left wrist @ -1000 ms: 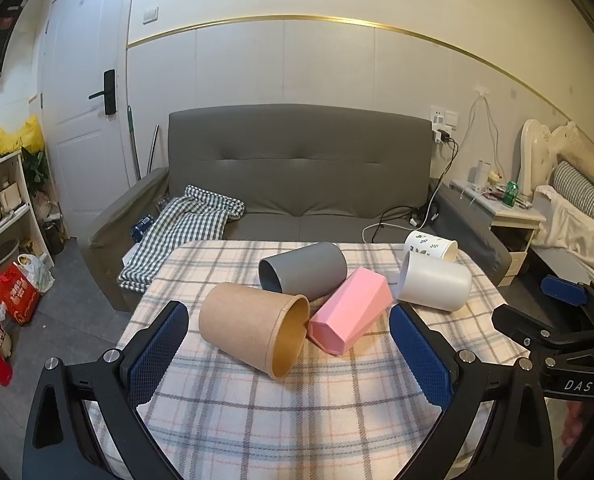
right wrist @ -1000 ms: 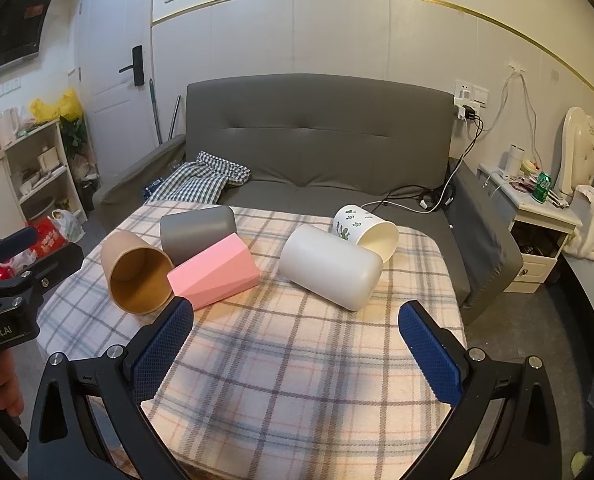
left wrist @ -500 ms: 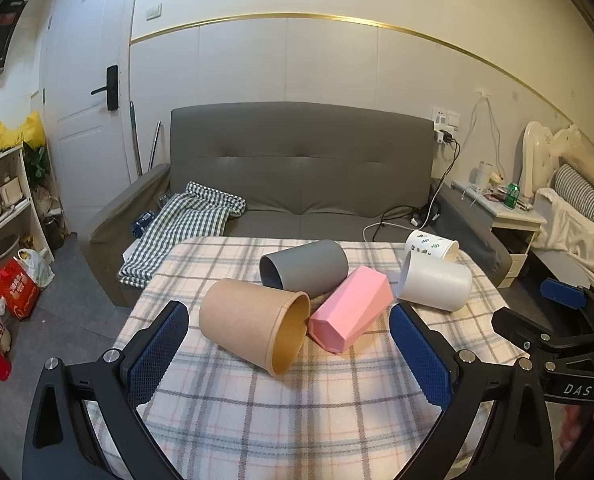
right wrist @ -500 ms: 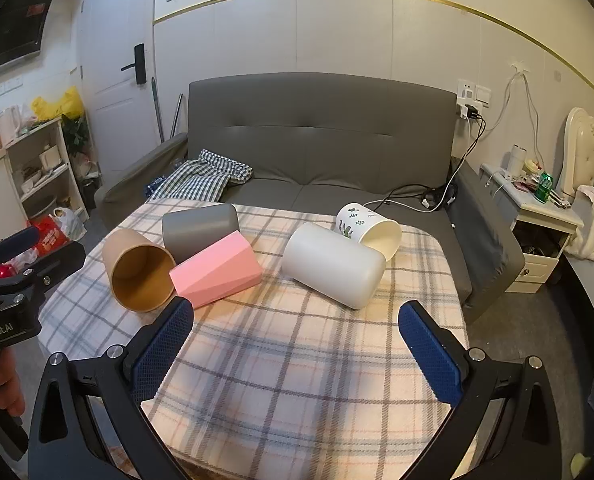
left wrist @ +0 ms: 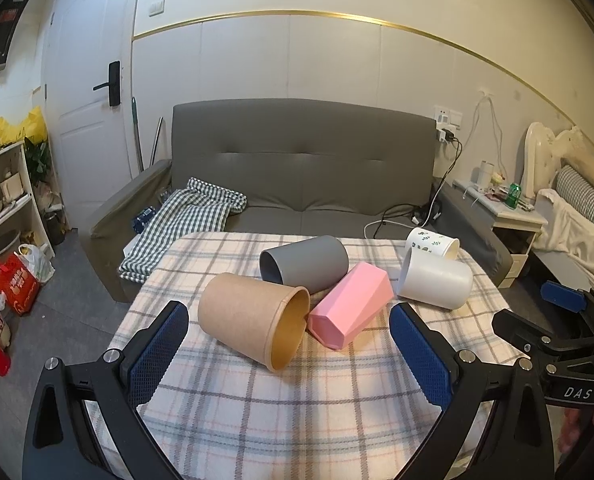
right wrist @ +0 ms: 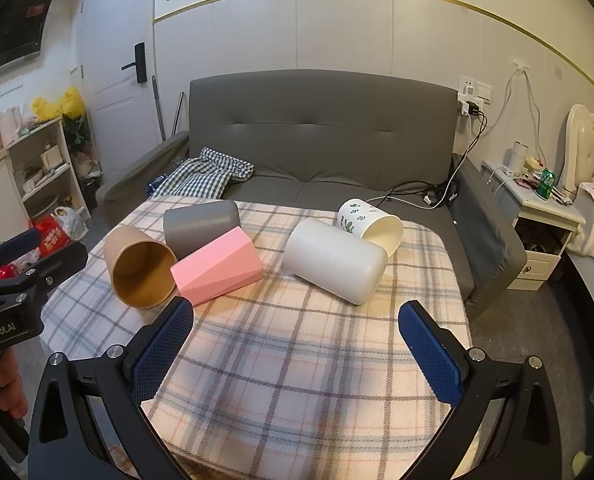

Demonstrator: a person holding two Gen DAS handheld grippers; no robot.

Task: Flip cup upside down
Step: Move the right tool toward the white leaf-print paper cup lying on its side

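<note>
Several cups lie on their sides on a plaid-covered table (left wrist: 297,420) (right wrist: 297,360): a brown paper cup (left wrist: 253,318) (right wrist: 139,270), a grey cup (left wrist: 305,260) (right wrist: 201,224), a pink faceted cup (left wrist: 351,304) (right wrist: 217,266), a white cup (left wrist: 435,278) (right wrist: 335,264) and a leaf-print paper cup (left wrist: 431,242) (right wrist: 369,222). My left gripper (left wrist: 289,344) is open and empty, in front of the brown and pink cups. My right gripper (right wrist: 297,338) is open and empty, in front of the white cup.
A grey sofa (left wrist: 305,176) with a checked cloth (left wrist: 185,220) stands behind the table. A shelf (left wrist: 1,200) and bags are at the left, a nightstand (right wrist: 545,216) and bed at the right. Each gripper shows at the edge of the other's view.
Both views have tilted up and closed in very slightly on the table. The cups have not moved and both grippers stay open.
</note>
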